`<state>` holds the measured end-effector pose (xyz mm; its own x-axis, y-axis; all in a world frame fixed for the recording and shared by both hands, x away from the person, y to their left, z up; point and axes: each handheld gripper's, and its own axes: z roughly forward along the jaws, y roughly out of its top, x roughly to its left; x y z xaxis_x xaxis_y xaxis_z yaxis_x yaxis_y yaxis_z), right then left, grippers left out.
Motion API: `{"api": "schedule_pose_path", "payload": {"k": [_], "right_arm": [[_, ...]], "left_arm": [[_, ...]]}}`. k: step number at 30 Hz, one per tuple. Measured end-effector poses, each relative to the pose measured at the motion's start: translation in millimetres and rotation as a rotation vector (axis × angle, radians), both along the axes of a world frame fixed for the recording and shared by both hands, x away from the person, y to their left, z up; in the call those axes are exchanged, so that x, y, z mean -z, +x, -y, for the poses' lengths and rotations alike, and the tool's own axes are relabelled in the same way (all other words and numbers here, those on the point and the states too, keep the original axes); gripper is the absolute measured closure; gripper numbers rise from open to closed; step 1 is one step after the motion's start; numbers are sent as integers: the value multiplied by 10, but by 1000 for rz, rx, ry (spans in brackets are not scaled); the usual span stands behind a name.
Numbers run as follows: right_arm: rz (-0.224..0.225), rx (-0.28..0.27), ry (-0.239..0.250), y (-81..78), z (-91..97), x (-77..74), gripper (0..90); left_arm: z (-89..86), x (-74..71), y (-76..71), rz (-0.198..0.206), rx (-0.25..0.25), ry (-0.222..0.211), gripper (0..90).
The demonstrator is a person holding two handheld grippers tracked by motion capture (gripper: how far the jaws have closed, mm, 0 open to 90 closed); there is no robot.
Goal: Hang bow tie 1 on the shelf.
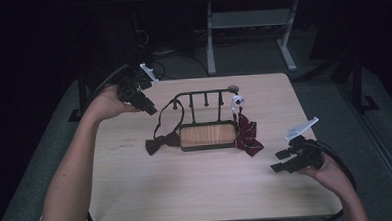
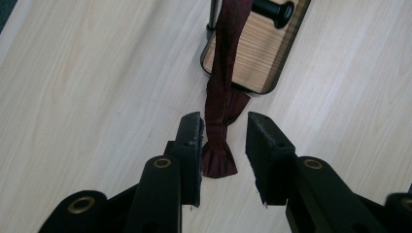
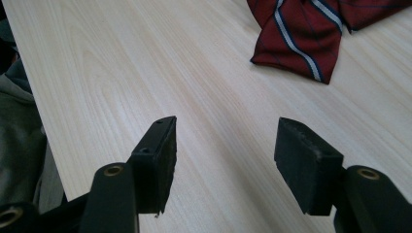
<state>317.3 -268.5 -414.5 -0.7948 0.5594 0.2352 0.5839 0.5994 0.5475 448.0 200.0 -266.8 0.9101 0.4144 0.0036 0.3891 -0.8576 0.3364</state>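
Dark bow tie (image 2: 219, 121) between parted jaws, untouched

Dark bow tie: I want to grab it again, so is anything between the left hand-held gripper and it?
Nothing visible does. The left hand-held gripper has its jaws open, with the dark bow tie directly beyond them on the table.
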Motion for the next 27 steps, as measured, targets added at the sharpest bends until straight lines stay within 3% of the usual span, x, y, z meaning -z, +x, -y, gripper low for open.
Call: {"api": "schedule_pose_path", "payload": {"k": [27], "right_arm": [[-2,15,-1,29,18,22,397]], "left_arm": [[-199,100,-115,-2,-24,3,598]]}}
